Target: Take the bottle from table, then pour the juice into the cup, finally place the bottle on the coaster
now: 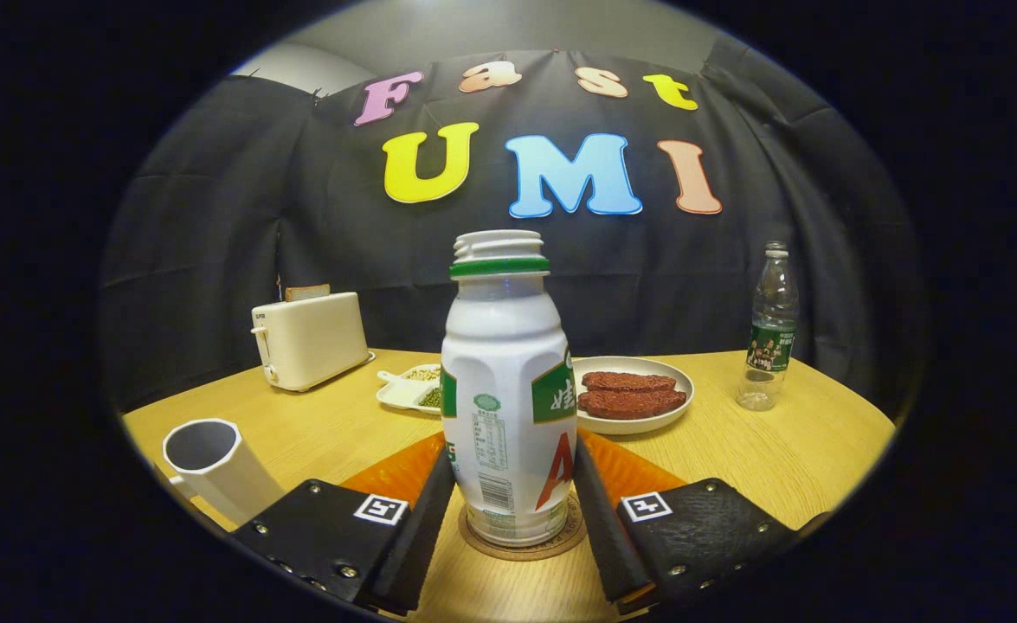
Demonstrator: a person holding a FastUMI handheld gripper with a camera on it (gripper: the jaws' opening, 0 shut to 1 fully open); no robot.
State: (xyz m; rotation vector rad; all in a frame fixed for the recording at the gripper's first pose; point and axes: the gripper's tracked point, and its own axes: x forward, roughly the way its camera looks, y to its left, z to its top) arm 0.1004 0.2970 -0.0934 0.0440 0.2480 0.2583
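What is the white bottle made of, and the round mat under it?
The bottle between the gripper fingers looks like smooth, slightly glossy white plastic, with moulded panels and a threaded neck. The coaster looks like cork or wood: brown, matte, patterned rim. Hard to be sure.

The white juice bottle (pixel 508 389), uncapped with a green ring under its threaded neck and a green and red label, stands upright on the round brown coaster (pixel 521 543) on the wooden table. The white cup (pixel 214 467) sits tilted, well off to its left, mouth open.
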